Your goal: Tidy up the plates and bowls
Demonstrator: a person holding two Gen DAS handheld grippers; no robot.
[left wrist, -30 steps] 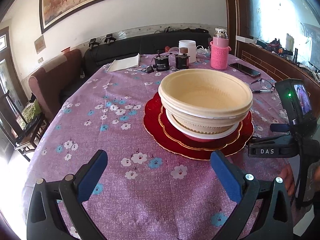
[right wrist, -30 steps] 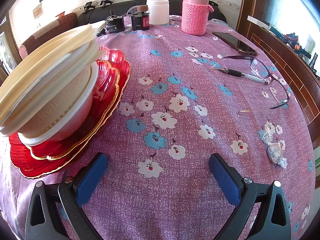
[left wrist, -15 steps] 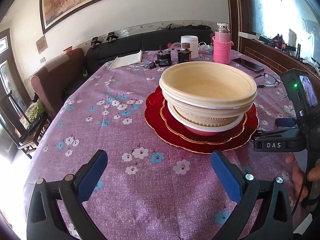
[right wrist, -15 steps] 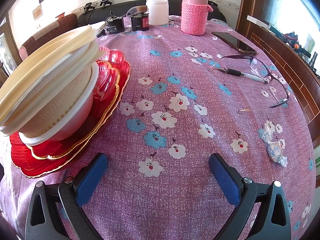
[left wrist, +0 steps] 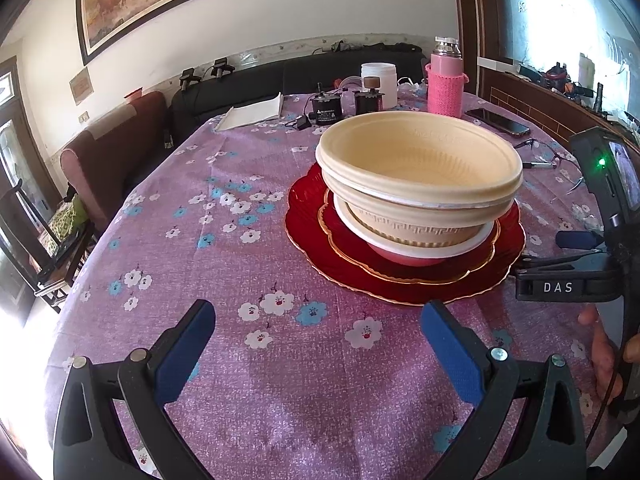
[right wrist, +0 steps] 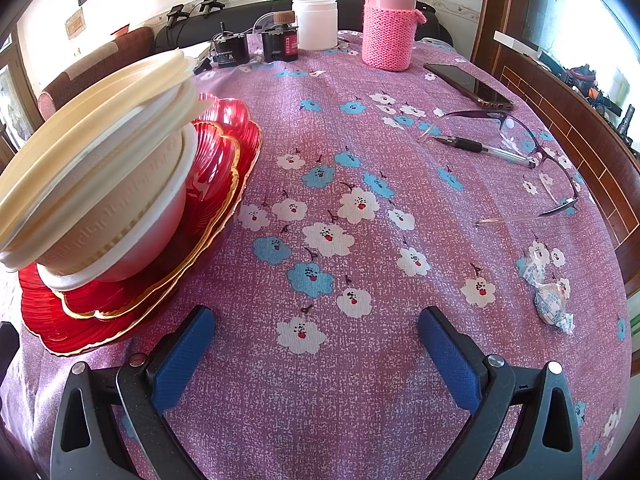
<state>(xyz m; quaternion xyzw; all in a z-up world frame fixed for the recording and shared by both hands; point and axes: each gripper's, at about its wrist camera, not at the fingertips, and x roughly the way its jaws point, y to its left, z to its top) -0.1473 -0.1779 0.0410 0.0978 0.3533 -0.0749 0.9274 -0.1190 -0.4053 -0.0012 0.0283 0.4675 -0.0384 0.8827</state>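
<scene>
Cream bowls (left wrist: 416, 168) are nested in a white bowl (left wrist: 420, 246), standing on stacked red gold-rimmed plates (left wrist: 360, 272) on the purple flowered tablecloth. The same stack of bowls (right wrist: 100, 168) and plates (right wrist: 224, 152) fills the left of the right wrist view. My left gripper (left wrist: 318, 344) is open and empty, in front of the stack and apart from it. My right gripper (right wrist: 316, 348) is open and empty, over the cloth to the right of the stack. The right gripper's body shows at the right edge of the left wrist view (left wrist: 568, 286).
A pink flask (right wrist: 390, 24), a white jar (right wrist: 315, 24), two small black devices (right wrist: 256, 46), a phone (right wrist: 468, 86), glasses (right wrist: 532, 152), a pen (right wrist: 484, 150) and wrapped candy (right wrist: 550, 300) lie on the table. A notebook (left wrist: 252, 114) and sofas stand behind.
The left gripper has drawn back and risen a little, so the stack looks smaller and farther. The right gripper has barely moved. Both stay open.
</scene>
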